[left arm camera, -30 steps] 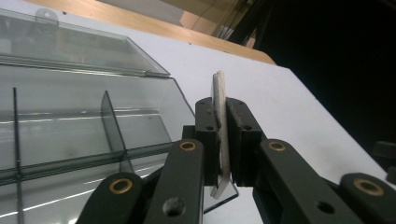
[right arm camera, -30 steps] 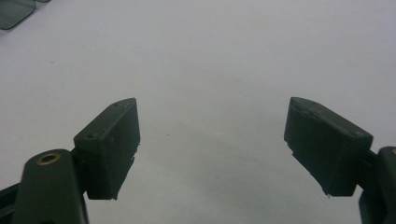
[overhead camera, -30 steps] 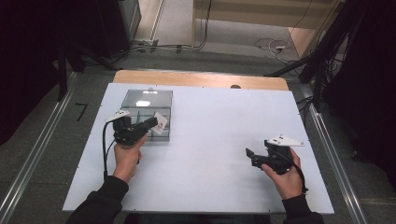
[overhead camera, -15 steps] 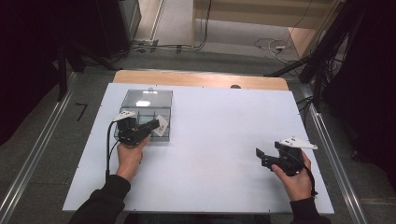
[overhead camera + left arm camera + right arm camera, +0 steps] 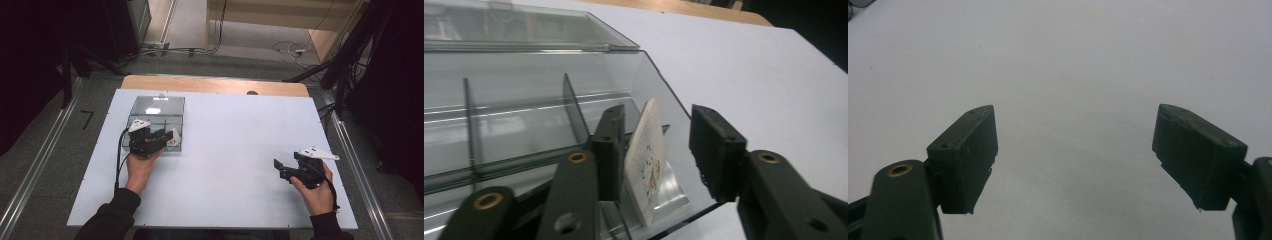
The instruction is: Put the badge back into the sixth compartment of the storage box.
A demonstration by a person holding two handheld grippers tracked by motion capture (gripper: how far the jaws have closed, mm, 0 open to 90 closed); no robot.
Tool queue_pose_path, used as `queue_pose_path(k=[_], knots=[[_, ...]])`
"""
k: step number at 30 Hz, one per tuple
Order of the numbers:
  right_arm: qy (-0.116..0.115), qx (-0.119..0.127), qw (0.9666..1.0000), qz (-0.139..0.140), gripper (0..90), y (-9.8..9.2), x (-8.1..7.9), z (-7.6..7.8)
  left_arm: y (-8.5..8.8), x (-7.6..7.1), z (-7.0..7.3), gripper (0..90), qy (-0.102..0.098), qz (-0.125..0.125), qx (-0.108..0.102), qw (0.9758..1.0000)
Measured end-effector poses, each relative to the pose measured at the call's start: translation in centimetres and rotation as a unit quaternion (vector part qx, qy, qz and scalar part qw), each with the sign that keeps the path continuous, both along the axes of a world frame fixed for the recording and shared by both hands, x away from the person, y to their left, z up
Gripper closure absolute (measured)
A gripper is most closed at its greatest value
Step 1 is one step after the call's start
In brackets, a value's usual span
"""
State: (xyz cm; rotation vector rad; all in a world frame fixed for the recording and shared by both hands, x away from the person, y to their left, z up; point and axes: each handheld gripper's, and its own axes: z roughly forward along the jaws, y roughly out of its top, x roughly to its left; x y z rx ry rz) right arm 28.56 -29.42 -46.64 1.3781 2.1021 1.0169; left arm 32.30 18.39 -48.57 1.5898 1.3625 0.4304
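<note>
A: What is held in the clear box point(image 5: 156, 118)?
B: One white card point(image 5: 647, 160), leaned upright in its right-hand compartment, near the table's point(image 5: 235, 150) left edge.

A: How is the left gripper point(image 5: 159, 140) set?
B: Its jaws have just been opening; the card stands between them, unpressed.

A: And the right gripper point(image 5: 279, 169)?
B: Spread wide over bare table near the right edge, nothing held.

The white surface point(image 5: 230, 150) lies broad and bare across the middle. Along its far edge runs a wooden strip point(image 5: 215, 84), with a small dark spot point(image 5: 252, 93) sitting right on that strip. Beyond the surface, cables point(image 5: 175, 49) trail over the grey floor point(image 5: 190, 30). Metal rails point(image 5: 40, 165) flank the surface on the left, and another rail point(image 5: 357, 170) runs along its right.
</note>
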Motion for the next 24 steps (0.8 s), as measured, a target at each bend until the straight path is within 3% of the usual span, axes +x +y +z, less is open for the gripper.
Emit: queue_pose_path(k=[8,14,24], knots=[[0.000,0.002,0.9999,-0.010,16.7,-0.6,0.1,-0.1,0.8,-0.7,0.6,46.5,-0.010,0.013,0.004,0.9999],[0.003,0.003,0.9997,-0.022,16.7,-1.4,0.1,-0.2,1.5,-1.9,1.2,41.9,-0.026,0.024,0.012,0.9993],[0.007,0.001,0.9993,-0.037,16.3,-2.3,0.1,-0.6,3.3,-3.9,2.1,37.2,-0.036,0.035,0.005,0.9987]])
